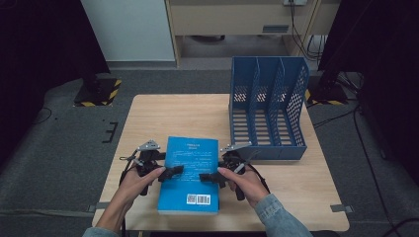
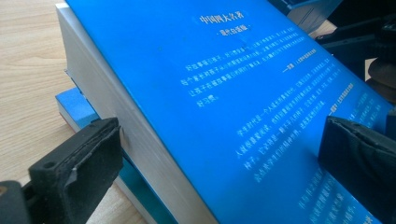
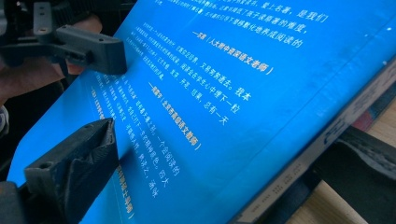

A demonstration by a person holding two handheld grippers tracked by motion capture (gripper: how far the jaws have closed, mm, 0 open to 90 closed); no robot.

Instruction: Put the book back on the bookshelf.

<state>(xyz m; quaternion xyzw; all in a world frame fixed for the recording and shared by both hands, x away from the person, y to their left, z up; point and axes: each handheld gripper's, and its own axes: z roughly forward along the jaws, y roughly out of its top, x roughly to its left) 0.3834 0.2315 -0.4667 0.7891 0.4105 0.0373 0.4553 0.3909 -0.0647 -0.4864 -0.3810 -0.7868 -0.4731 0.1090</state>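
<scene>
High view: a blue book [image 1: 190, 175] lies on the desk [image 1: 148, 118] between the left tongs [image 1: 170, 173] and right tongs [image 1: 206, 177]; hands hide their grips. A blue file rack [image 1: 269, 106] stands beyond the right tongs.

Left gripper view: jaws straddle the book's raised page edge, another book [image 2: 74, 105] beneath.

Right gripper view: jaws straddle the spine edge, lower jaw partly hidden.

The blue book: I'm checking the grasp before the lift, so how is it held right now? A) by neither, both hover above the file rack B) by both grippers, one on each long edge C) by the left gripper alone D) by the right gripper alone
B: in the high view the left gripper and the right gripper each have jaws on opposite edges of the blue book, and each gripper view shows its jaws around the cover and its edge.
</scene>
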